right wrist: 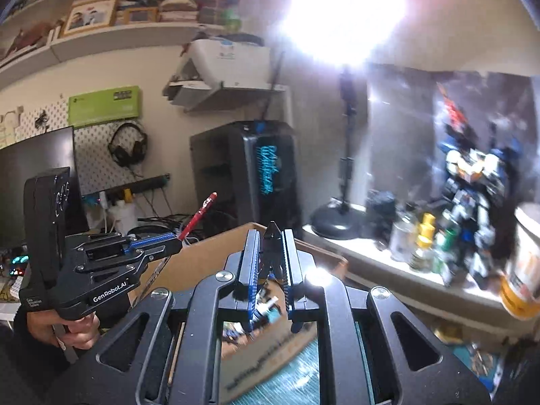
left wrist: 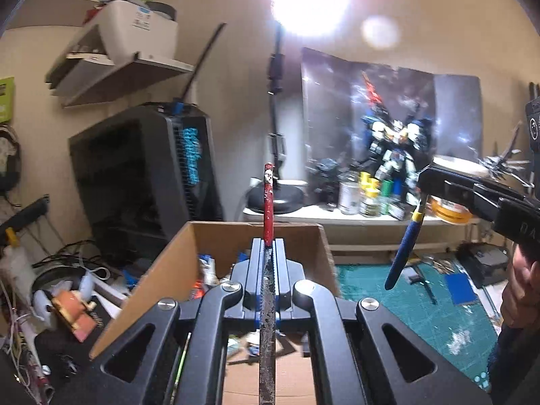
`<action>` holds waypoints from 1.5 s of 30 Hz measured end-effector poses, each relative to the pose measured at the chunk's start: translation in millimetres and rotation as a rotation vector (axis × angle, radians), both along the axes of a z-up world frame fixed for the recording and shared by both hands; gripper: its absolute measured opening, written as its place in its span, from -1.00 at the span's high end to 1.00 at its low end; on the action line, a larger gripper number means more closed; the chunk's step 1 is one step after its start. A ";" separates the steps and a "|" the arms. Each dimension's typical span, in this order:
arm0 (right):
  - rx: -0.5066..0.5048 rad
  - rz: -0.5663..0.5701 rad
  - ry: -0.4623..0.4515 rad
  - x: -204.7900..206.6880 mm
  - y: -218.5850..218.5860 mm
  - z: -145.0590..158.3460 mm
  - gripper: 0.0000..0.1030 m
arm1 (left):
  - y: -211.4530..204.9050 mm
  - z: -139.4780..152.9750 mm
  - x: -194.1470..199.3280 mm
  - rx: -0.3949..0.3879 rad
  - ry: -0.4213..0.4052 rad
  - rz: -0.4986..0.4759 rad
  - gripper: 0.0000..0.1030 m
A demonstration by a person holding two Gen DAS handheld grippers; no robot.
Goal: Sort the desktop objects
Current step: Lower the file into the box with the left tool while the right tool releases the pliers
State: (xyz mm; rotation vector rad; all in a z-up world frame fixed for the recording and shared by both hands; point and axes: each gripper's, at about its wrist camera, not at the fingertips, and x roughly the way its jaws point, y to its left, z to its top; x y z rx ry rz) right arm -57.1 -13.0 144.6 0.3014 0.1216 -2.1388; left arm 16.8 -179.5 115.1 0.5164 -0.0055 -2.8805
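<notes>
my left gripper (left wrist: pixel 269 253) is clamped on a long flat metal file with a red-painted handle end (left wrist: pixel 268 209) — its long axis runs straight out along my fingers, the red end poking up and forward past the fingertips, the grey pitted blade trailing back between the jaws toward the camera. directly beneath and ahead of it sits the open brown cardboard box (left wrist: pixel 216 236), its mouth already holding a jumble of small items, so the file hangs over the box opening and not over the green cutting mat (left wrist: pixel 405 290) to the right of it. my right gripper (right wrist: pixel 272 253) is closed on a pair of black-jawed nippers (right wrist: pixel 272 236), the pointed nose sticking out between the blue-edged finger pads (right wrist: pixel 251 260); in the left view the nippers' blue foam-covered handle with a yellow band (left wrist: pixel 403 249) dangles down below that gripper, over the mat and just right of the box wall. so the relation that matters, as i judge it: the left hand's file is already above the box, while the right hand's tool is beside the box and must cross its right wall first. the file stands steep, nearly upright — if i let go here i expect it to tip as it drops, so lowering or levelling it first seems wiser.
</notes>
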 end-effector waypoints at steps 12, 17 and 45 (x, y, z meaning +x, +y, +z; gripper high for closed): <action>0.057 0.173 -0.064 -13.3 -78.6 -18.9 0.76 | -50.4 -16.6 -17.9 0.036 -0.133 0.079 0.92; 0.148 0.197 -0.151 -33.0 -111.4 -47.3 0.76 | -75.0 -45.1 -41.9 0.111 -0.258 0.075 0.92; 0.531 0.115 -0.416 -64.6 -168.3 -121.2 0.53 | -89.6 -93.6 -60.8 0.115 -0.517 0.157 0.88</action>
